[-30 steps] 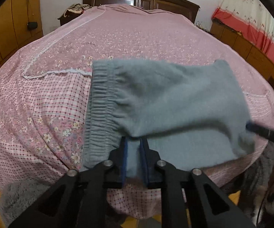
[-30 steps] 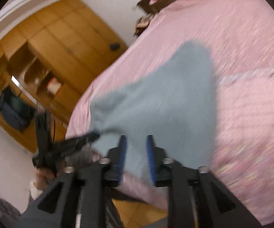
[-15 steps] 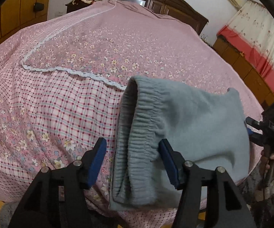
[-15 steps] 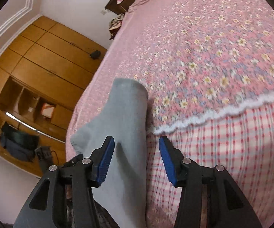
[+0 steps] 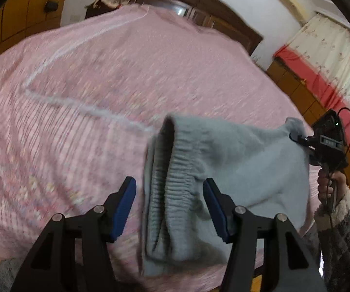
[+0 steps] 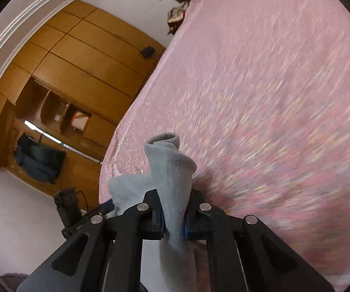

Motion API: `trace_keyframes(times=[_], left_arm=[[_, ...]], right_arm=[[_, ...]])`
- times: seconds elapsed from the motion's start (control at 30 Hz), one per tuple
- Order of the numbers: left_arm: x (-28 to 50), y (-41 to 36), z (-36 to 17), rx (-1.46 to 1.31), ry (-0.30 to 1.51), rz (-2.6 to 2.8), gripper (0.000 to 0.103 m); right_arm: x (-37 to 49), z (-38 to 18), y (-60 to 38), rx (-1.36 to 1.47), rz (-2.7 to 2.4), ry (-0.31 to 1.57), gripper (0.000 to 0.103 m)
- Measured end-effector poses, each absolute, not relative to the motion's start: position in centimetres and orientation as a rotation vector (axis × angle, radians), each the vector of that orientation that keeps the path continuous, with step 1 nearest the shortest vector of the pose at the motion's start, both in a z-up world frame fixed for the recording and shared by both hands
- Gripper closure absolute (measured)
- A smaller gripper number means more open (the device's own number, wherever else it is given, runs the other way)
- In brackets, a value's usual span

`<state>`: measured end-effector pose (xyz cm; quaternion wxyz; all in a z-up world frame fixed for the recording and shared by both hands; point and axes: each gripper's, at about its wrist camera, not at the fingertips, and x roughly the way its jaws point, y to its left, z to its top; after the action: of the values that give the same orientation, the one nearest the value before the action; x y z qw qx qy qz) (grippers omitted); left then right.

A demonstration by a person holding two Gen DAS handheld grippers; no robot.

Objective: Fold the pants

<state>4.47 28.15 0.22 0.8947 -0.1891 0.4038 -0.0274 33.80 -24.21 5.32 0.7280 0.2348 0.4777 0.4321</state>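
Pants [image 5: 235,160]: plain grey-blue fleece, ribbed waistband. Bedspread [image 5: 102,77]: pink, small floral print, check panel toward near edge, white trim line. Gripper pads [image 5: 124,204]: blue, on black frames. Wardrobe [image 6: 77,68]: honey-brown wood. Curtain [image 5: 325,56]: cream floral, red band.

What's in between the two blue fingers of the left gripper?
The pants' gray elastic waistband, untouched by the open left gripper, as the left wrist view shows.

home bedroom | pink bed [image 5: 131,73] | wooden wardrobe [image 6: 77,73] | headboard [image 5: 199,14]
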Motion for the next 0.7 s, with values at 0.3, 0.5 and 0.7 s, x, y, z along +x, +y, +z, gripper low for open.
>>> trace_keyframes(times=[0.3, 0.5, 0.7], left_arm=[[10.1, 21.3, 4.8, -0.270, 0.806, -0.148, 0.043], [14.4, 12.7, 7.5, -0.166, 0.764, -0.296, 0.042], [17.8, 7.7, 4.0, -0.088, 0.863, -0.388, 0.054]], right_arm=[[40.0, 1.5, -37.1, 0.634, 0.754, 1.182, 0.078], [37.3, -0.5, -42.6, 1.061, 0.917, 1.048, 0.036], [30.1, -0.7, -42.1, 0.922, 0.948, 1.222, 0.034]])
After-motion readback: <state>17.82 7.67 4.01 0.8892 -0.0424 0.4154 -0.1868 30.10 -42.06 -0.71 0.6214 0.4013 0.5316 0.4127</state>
